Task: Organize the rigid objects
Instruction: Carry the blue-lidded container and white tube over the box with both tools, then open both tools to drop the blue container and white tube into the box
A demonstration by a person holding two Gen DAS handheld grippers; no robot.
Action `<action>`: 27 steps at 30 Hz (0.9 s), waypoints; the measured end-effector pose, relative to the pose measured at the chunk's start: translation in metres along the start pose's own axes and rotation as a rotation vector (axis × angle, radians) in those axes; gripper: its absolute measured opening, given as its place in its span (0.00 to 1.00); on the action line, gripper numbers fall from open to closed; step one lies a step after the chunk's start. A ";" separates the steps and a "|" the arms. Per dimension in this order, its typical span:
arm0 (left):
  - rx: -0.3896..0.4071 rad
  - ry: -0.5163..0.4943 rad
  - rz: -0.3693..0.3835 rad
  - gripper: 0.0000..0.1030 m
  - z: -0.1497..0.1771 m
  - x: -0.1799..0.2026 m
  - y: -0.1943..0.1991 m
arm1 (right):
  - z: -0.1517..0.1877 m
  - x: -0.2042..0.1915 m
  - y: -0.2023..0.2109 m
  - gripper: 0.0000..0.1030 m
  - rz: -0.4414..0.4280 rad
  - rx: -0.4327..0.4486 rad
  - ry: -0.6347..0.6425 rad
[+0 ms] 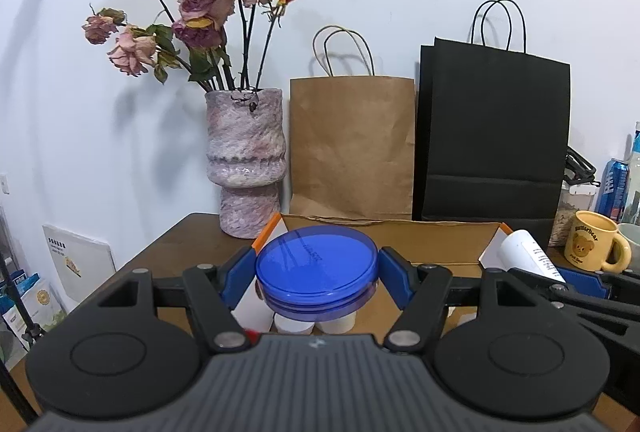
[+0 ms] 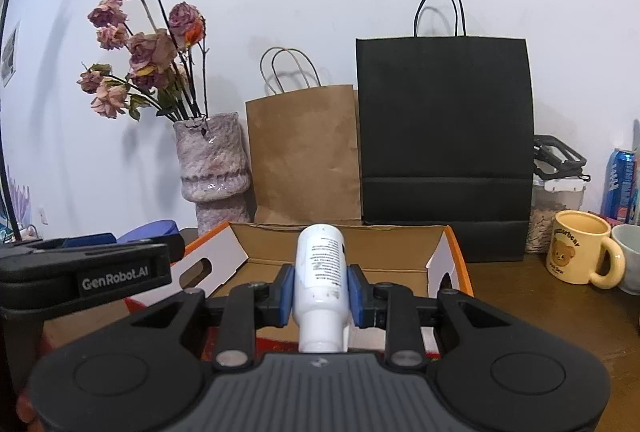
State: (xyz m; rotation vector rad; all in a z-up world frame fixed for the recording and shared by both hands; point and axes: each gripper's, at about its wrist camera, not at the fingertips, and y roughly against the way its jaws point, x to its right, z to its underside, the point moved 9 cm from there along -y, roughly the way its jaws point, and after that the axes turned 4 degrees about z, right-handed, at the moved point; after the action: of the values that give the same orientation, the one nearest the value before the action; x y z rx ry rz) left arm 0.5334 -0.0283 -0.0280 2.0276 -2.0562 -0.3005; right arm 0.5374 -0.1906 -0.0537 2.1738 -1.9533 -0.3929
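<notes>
The left gripper (image 1: 316, 272) holds the blue jar (image 1: 317, 266), the right gripper (image 2: 320, 292) the white bottle (image 2: 320, 272); lower both gently inside the box (image 2: 436, 266), away from its walls.

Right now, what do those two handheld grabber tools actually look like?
Both match: a ribbed grey body, two round black discs, black hinged links with silver rivets, and blue pads on the fingers. The left gripper carries white "GenRobot.AI" lettering on its side; the right gripper looks identical.
</notes>
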 end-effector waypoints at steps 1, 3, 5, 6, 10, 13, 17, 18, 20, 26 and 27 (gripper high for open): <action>-0.001 -0.002 -0.001 0.67 -0.001 0.000 -0.003 | -0.001 0.000 -0.004 0.26 -0.001 -0.002 0.000; -0.004 -0.005 -0.001 0.67 -0.001 0.001 -0.010 | -0.002 0.001 -0.011 0.26 -0.003 -0.009 0.002; -0.008 -0.008 -0.001 0.67 -0.002 0.001 -0.016 | -0.004 0.002 -0.018 0.26 -0.003 -0.012 0.006; -0.010 -0.010 -0.002 0.67 -0.003 0.002 -0.020 | -0.005 0.002 -0.021 0.26 -0.003 -0.013 0.007; -0.021 -0.015 -0.004 0.67 -0.004 0.002 -0.034 | -0.008 0.002 -0.034 0.26 0.000 -0.019 0.020; -0.032 -0.021 -0.007 0.67 -0.004 0.002 -0.044 | -0.010 0.003 -0.043 0.26 0.000 -0.026 0.028; -0.042 -0.028 -0.013 0.67 -0.005 0.000 -0.057 | -0.011 0.002 -0.054 0.26 0.000 -0.039 0.039; -0.044 -0.028 -0.015 0.67 -0.005 0.000 -0.060 | -0.011 0.002 -0.057 0.26 0.000 -0.042 0.044; -0.048 -0.029 -0.016 0.67 -0.005 -0.001 -0.066 | -0.012 0.002 -0.062 0.26 0.002 -0.047 0.051; -0.068 -0.042 -0.016 0.67 -0.005 -0.002 -0.082 | -0.011 0.003 -0.077 0.26 0.007 -0.069 0.064; -0.073 -0.045 -0.016 0.67 -0.004 -0.003 -0.085 | -0.010 0.003 -0.079 0.26 0.009 -0.074 0.067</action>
State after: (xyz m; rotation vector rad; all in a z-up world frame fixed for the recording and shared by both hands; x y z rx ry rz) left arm 0.6151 -0.0271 -0.0508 2.0131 -2.0251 -0.4217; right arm 0.6155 -0.1855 -0.0694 2.1040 -1.8827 -0.3801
